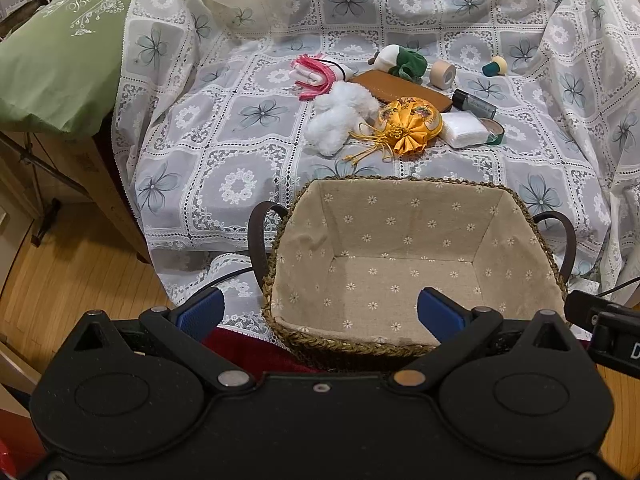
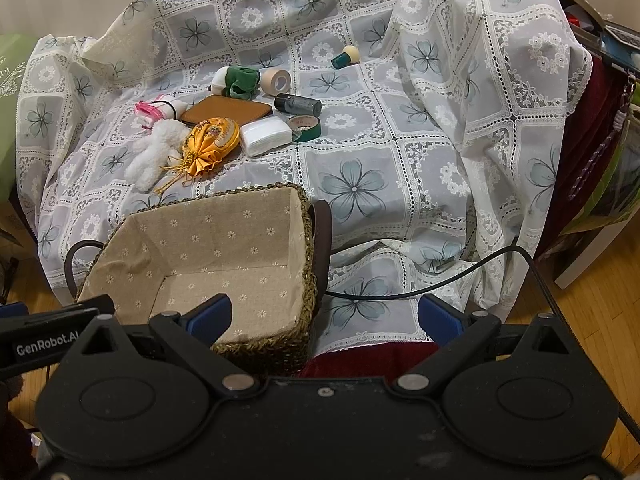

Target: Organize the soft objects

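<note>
A woven basket (image 1: 516, 208) (image 2: 308, 216) with a floral fabric lining stands empty at the near edge of the lace-covered surface. Behind it lie a white fluffy plush (image 1: 340, 114) (image 2: 154, 152), a yellow satin pouch (image 1: 412, 122) (image 2: 212, 140), a folded white pad (image 1: 466, 130) (image 2: 266, 135), a pink-and-white cloth (image 1: 314, 76) (image 2: 154, 110) and a green-and-white plush (image 1: 402, 60) (image 2: 236, 78). My left gripper (image 1: 320, 314) is open and empty over the basket's near rim. My right gripper (image 2: 324, 316) is open and empty at the basket's right.
Hard items sit among the soft ones: a brown wallet (image 1: 400, 88), a beige tape roll (image 1: 442, 74), a dark bottle (image 1: 474, 104), a green tape roll (image 2: 306, 126) and a small green-capped piece (image 2: 344, 58). A green pillow (image 1: 60, 52) lies left. A black cable (image 2: 440, 276) crosses the cloth.
</note>
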Available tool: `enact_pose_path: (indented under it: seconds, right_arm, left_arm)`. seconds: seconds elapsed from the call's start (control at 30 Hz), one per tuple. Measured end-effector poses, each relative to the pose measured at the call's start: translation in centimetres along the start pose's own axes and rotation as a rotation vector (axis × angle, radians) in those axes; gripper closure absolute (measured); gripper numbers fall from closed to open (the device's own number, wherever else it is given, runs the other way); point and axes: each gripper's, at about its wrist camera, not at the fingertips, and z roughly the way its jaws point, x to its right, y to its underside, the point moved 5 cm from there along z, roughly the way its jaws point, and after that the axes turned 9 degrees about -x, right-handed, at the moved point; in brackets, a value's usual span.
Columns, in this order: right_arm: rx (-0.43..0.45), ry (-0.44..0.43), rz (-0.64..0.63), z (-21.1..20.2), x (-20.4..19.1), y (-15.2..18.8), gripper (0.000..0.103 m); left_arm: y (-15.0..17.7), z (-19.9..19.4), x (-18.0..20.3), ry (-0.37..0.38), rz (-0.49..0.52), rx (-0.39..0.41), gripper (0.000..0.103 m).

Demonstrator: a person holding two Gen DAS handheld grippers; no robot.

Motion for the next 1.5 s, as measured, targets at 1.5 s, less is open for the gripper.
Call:
enact_pose_path:
  seconds: [1.5]
  right_arm:
    - [-0.016,-0.02,0.01,0.25,-0.12,0.17,0.003]
  left_arm:
    - [0.59,0.28,0.05,0.007,-0.005,-0.009,0.004]
